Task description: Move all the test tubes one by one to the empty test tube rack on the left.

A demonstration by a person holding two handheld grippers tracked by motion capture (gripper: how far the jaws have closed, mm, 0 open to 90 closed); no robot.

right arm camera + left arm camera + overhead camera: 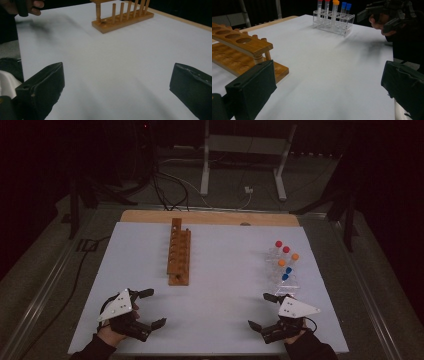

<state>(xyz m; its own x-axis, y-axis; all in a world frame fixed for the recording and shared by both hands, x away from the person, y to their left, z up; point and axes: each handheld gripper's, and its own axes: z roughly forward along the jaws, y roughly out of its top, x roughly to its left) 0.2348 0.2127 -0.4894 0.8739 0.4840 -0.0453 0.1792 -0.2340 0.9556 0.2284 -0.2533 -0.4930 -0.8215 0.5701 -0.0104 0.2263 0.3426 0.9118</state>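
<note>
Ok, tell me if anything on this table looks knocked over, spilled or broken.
Nothing stands out. The wooden rack stands flat and empty near the table's middle. The capped tubes sit upright in the clear rack. Left gripper and right gripper hover open, holding nothing. The white table shows no spill.

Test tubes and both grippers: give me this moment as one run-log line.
left gripper: open, empty | right gripper: open, empty | capped test tubes: in clear rack | wooden rack: empty
</note>
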